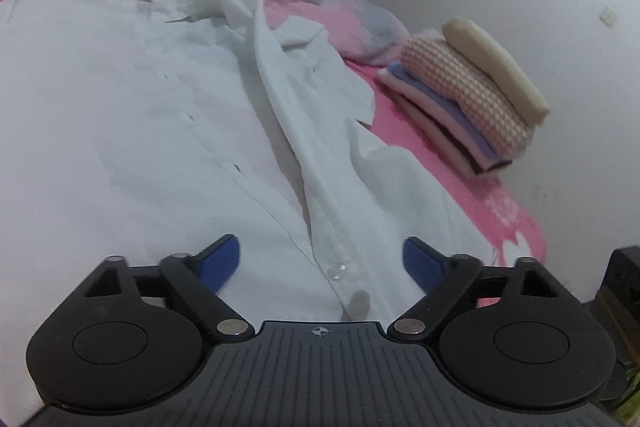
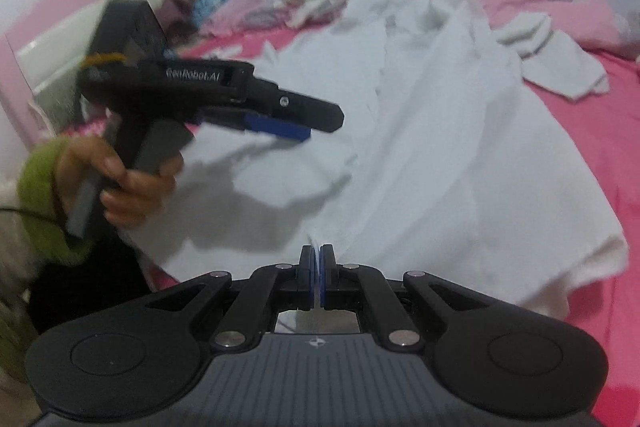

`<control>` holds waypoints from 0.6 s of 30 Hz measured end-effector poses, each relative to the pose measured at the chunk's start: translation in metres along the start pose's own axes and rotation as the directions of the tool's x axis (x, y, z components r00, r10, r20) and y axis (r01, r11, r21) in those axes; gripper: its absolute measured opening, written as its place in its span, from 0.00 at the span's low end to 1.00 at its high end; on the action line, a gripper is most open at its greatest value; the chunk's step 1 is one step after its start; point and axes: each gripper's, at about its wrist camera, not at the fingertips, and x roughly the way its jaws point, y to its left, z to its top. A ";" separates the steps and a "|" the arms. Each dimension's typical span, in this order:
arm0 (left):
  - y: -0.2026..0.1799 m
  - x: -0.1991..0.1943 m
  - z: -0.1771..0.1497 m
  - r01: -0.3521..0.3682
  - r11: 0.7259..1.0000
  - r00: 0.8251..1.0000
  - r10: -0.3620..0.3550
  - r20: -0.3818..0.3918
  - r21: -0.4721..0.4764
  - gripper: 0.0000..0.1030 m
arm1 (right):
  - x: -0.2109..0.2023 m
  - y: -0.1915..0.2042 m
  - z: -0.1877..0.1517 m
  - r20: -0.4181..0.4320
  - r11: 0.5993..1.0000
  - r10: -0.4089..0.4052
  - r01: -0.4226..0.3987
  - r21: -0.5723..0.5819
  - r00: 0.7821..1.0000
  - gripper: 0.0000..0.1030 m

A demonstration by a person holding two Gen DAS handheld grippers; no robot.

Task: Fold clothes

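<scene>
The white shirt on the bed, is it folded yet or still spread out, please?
Spread: the white shirt lies open across the pink bed, collar and button placket showing.

The left wrist view looked from close above, along its tongs (image 1: 320, 261), over the white shirt (image 1: 160, 131) towards the wall. The right wrist view faced across the bed (image 2: 580, 131), close over the same shirt (image 2: 440, 155).

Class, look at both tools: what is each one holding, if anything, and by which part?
The right tool is shut on a thin fold at the near edge of the white button-up cotton shirt. The left tool holds nothing; its jaws stand open over the shirt's button placket.
</scene>
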 end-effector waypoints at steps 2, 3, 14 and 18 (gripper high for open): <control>-0.007 0.002 -0.003 -0.016 0.999 1.000 0.016 -0.007 0.048 0.77 | -0.009 -0.001 -0.004 0.008 0.999 -0.005 0.005 0.038 1.000 0.07; -0.012 0.002 -0.004 -0.016 0.997 1.000 0.016 0.000 0.082 0.76 | -0.015 -0.002 -0.007 0.015 0.998 -0.007 0.006 0.057 1.000 0.09; -0.060 0.021 -0.033 -0.071 0.925 0.994 0.095 -0.046 0.373 0.77 | -0.092 -0.065 -0.055 0.213 0.881 -0.251 0.132 0.454 0.944 0.24; -0.061 0.021 -0.034 -0.094 0.920 0.992 0.118 -0.039 0.381 0.77 | -0.096 -0.085 -0.038 0.237 0.854 -0.305 0.154 0.497 0.922 0.24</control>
